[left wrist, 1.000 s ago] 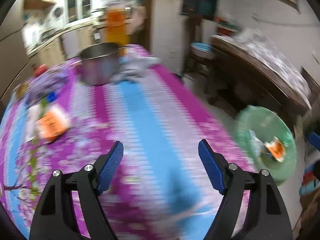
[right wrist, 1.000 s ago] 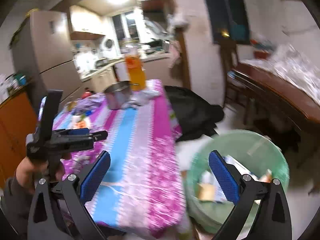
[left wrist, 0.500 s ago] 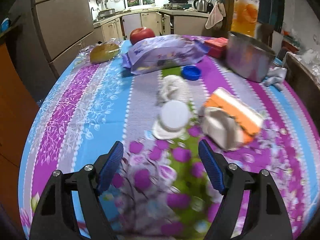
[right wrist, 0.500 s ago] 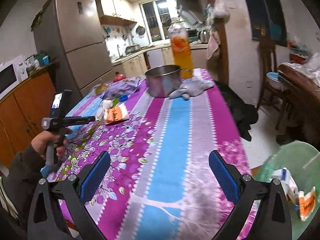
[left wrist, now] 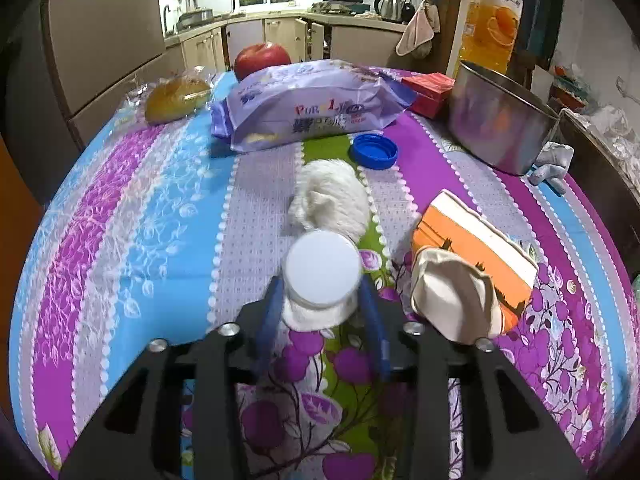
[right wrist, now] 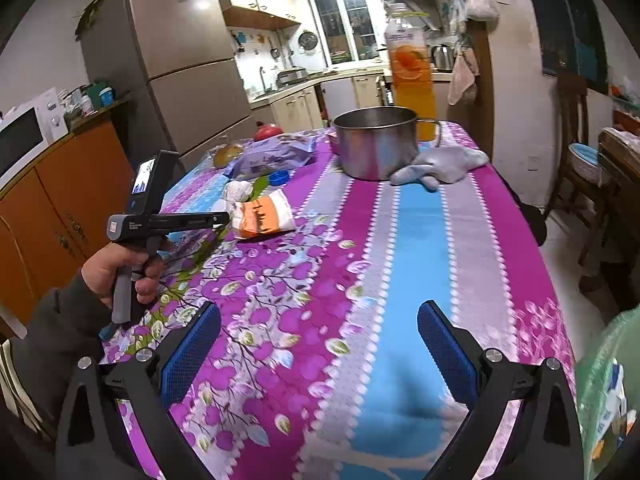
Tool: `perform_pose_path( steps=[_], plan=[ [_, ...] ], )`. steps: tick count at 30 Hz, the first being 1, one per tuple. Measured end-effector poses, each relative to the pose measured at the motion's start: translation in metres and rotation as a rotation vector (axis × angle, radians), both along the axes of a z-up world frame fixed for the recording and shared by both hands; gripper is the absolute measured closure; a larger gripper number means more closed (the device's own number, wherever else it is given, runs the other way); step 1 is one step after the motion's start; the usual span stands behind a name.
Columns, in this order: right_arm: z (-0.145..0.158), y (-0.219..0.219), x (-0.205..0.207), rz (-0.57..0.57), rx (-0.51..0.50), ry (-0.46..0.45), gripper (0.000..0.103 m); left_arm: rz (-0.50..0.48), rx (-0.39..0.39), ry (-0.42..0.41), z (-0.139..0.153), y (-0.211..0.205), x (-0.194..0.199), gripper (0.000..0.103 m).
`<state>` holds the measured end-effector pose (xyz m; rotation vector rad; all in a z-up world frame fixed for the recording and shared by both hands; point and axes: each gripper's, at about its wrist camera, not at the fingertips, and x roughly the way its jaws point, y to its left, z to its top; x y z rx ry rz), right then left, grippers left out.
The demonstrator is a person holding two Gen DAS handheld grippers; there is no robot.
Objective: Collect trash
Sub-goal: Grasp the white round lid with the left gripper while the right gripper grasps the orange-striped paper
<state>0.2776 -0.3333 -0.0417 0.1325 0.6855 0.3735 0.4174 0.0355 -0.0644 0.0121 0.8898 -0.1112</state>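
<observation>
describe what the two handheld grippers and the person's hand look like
Both grippers, left gripper and right gripper, have black angular frames with silver bolts and blue textured finger pads. The bare left hand wears a dark grey sleeve. No cables are visible.

A glossy printed cloth covers the counter point(left wrist: 132, 216). Just behind the smooth white plastic cup point(left wrist: 320, 276) lies a fluffy wad of tissue point(left wrist: 330, 196); beyond that wad sit a shiny purple plastic wrapper point(left wrist: 312, 108) and a brushed metal pot point(left wrist: 496, 120). The left tongs point(left wrist: 320, 320) carry matt blue textured pads point(right wrist: 188, 352).
</observation>
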Motion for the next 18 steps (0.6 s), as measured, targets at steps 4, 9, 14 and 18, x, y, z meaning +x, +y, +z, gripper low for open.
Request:
perform_pose_path(
  steps=[4,9,14,18],
  plan=[
    [-0.001,0.018,0.018,0.058,-0.023,0.002,0.012,0.020,-0.045,-0.019,0.010,0.010,-0.013,0.068],
    [-0.006,0.060,0.048,0.166,-0.054,0.017,0.055,0.037,-0.077,-0.063,0.024,0.024,-0.038,0.068],
    [-0.009,0.111,0.082,0.237,-0.113,-0.002,0.056,0.052,-0.111,-0.073,0.022,0.032,-0.041,0.068],
    [-0.013,0.150,0.119,0.276,-0.158,-0.008,0.056,0.070,-0.157,-0.057,0.017,0.041,-0.039,0.068]
  ],
)
